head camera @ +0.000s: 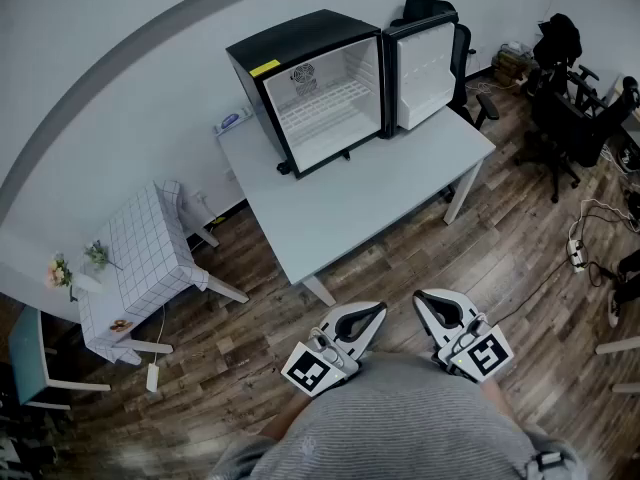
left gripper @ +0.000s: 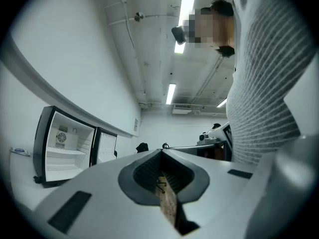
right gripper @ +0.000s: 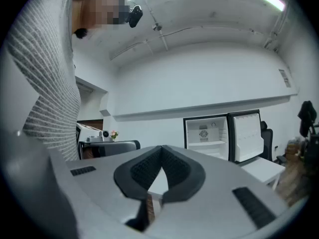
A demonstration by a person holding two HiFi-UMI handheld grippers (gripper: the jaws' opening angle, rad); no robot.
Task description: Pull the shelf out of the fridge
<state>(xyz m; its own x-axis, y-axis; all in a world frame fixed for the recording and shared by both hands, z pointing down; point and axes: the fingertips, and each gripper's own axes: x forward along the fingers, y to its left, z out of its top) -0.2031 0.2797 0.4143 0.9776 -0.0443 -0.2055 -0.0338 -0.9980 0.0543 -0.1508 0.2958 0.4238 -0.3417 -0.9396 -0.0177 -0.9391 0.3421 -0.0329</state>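
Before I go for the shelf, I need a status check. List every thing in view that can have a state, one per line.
fridge: open, upright on the table
fridge door: swung wide open to the side
shelf: in place inside the fridge, not yet pulled out
left tongs: shut, empty, held low near the person's body
right tongs: shut, empty, held low near the person's body

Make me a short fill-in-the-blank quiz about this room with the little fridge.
The door of the fridge stands ____.
The fridge sits on a pale ____.
The wire shelf lies ____ the fridge.
The left gripper and right gripper both have jaws that are ____.
Missing words: open; table; inside; shut.
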